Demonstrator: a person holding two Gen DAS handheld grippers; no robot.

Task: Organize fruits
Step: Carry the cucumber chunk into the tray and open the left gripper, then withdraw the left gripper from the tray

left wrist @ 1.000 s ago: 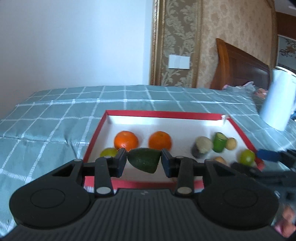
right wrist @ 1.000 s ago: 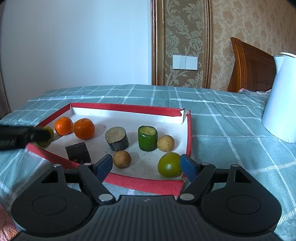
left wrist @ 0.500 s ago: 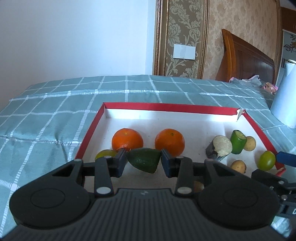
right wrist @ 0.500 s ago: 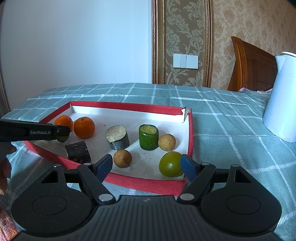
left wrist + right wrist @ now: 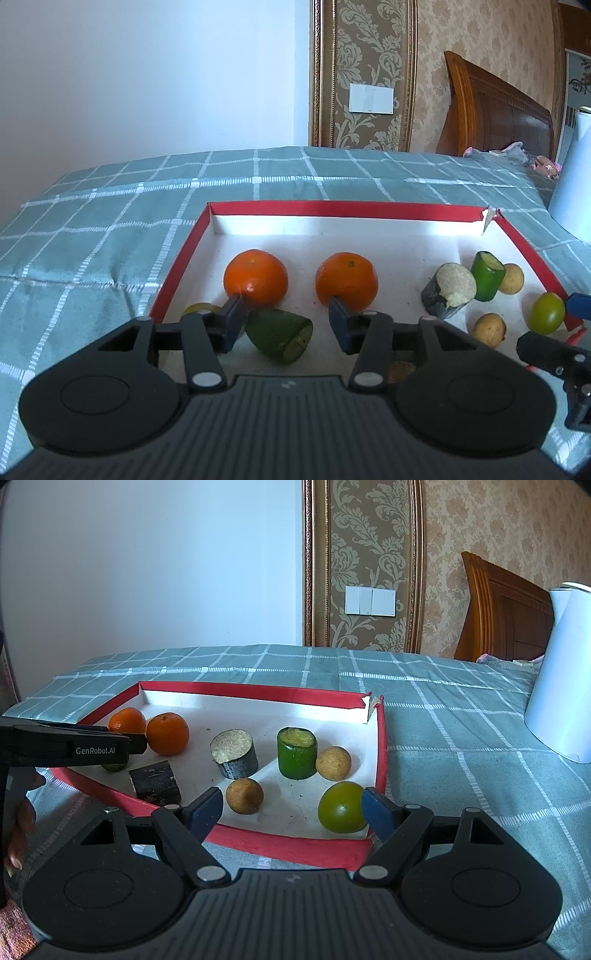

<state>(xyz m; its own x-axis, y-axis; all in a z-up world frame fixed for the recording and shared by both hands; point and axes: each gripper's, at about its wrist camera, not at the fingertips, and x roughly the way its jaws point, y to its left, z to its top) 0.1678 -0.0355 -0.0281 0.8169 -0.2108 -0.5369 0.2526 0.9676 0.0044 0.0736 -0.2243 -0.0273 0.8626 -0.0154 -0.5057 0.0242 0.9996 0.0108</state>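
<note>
A red-rimmed white tray (image 5: 332, 208) holds two oranges (image 5: 255, 278) (image 5: 346, 280), a dark cylinder (image 5: 448, 291), a green cylinder (image 5: 487, 275), two brown balls and a yellow-green round fruit (image 5: 341, 806). My left gripper (image 5: 285, 310) is low over the tray's near left. Its jaws are opening. A cut green fruit piece (image 5: 279, 338) lies on the tray floor between them, clear of the right pad. A lime (image 5: 199, 308) peeks out behind the left finger. My right gripper (image 5: 291, 805) hangs open at the tray's front rim, gripping nothing.
A dark block (image 5: 155, 782) sits at the tray's near left edge. A white jug (image 5: 561, 686) stands to the right on the checked green cloth (image 5: 461, 738). A wooden headboard (image 5: 506, 616) rises behind it. A person's hand (image 5: 18, 812) shows at the left edge.
The left jaws have parted and let go of the green piece, which now rests tilted on the tray floor. The left gripper came closer to the tray. The right gripper has not moved.
</note>
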